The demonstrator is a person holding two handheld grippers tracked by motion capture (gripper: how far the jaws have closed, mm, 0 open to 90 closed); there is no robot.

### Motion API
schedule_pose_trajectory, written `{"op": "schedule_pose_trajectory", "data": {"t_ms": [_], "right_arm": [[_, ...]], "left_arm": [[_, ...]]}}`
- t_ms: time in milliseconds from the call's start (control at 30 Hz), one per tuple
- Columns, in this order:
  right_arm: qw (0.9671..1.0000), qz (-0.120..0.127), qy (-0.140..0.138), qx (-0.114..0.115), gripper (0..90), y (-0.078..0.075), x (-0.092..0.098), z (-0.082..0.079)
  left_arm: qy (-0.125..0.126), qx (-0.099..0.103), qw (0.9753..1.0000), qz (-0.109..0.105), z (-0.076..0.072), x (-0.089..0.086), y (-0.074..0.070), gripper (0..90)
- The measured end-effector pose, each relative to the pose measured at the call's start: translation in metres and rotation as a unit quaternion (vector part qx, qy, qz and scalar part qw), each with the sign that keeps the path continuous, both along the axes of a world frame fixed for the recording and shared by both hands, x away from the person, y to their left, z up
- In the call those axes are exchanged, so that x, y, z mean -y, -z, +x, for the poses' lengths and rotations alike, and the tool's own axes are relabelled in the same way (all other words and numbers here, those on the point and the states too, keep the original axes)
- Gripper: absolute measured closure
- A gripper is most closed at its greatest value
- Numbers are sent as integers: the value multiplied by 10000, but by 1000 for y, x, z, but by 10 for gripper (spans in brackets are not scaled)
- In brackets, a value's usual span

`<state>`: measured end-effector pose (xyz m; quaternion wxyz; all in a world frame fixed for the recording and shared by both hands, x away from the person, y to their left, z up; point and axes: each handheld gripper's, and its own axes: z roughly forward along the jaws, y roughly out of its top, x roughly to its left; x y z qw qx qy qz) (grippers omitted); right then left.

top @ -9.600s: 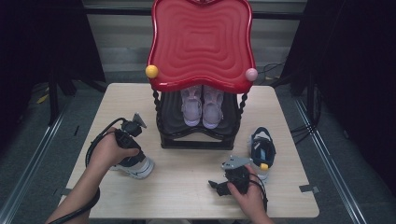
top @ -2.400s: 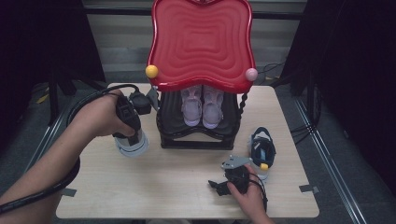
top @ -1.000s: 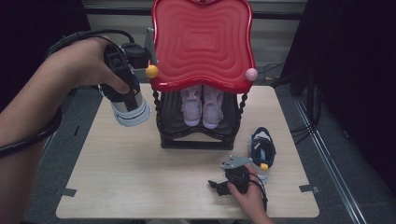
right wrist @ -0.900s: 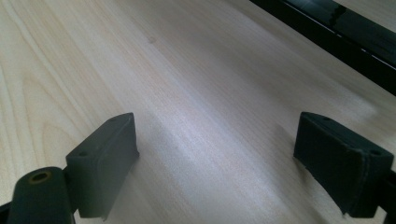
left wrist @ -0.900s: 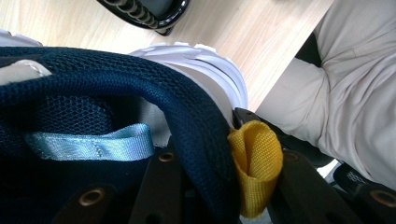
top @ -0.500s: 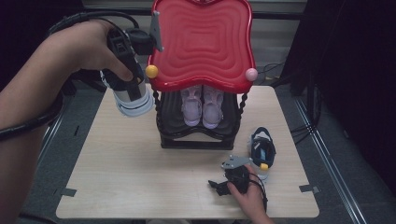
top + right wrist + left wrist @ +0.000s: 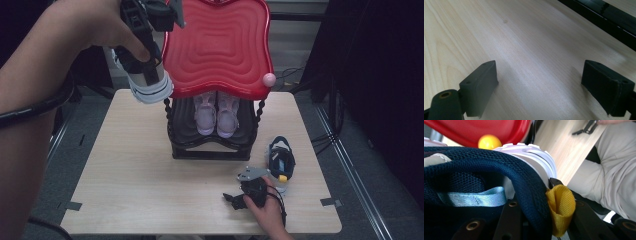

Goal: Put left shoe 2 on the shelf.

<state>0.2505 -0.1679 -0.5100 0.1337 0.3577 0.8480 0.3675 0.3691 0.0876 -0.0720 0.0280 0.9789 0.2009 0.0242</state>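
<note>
From the high view I count four shoes. One navy shoe [image 7: 145,75] hangs in my left gripper [image 7: 142,47], lifted beside the left edge of the rack's red top [image 7: 217,47]. Two pink shoes [image 7: 216,112] sit side by side on the black shelf [image 7: 212,145] under it. A second navy shoe [image 7: 281,162] lies on the table [image 7: 135,185], just beyond my right gripper [image 7: 239,199], which rests low near the front edge.

In the left gripper view, the jaws are clamped on the shoe's navy mesh collar [image 7: 524,182]; one yellow pull tab [image 7: 560,207] bulges beside them, and one yellow ball [image 7: 488,142] sits beyond.

In the right gripper view, the two jaws stand wide apart with bare wood between them.
</note>
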Motion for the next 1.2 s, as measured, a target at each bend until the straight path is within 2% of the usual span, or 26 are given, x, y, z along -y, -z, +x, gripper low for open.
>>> {"op": "schedule_pose_trajectory", "data": {"t_ms": [133,300,600,733,967,1033,1133,1200], "right_arm": [[10000,0,1,-1,125,0,0,0],[10000,0,0,-1,125,0,0,0],[10000,0,4,-5,124,0,0,0],[10000,2,14,-24,124,0,0,0],[10000,2,13,-24,124,0,0,0],[10000,1,14,-25,124,0,0,0],[10000,2,12,-30,124,0,0,0],[10000,4,9,-30,124,0,0,0]], "left_arm": [[29,181,9998,6,-2,11,-6,732],[155,374,9990,201,0,22,-7,732],[357,771,9962,185,2,40,-12,732],[616,989,9929,248,3,52,-11,729],[1144,1302,9842,348,6,74,0,728],[1324,1397,9803,447,7,78,3,724],[1496,1412,9771,539,7,83,10,724],[1499,1425,9771,497,7,85,13,723]]}}
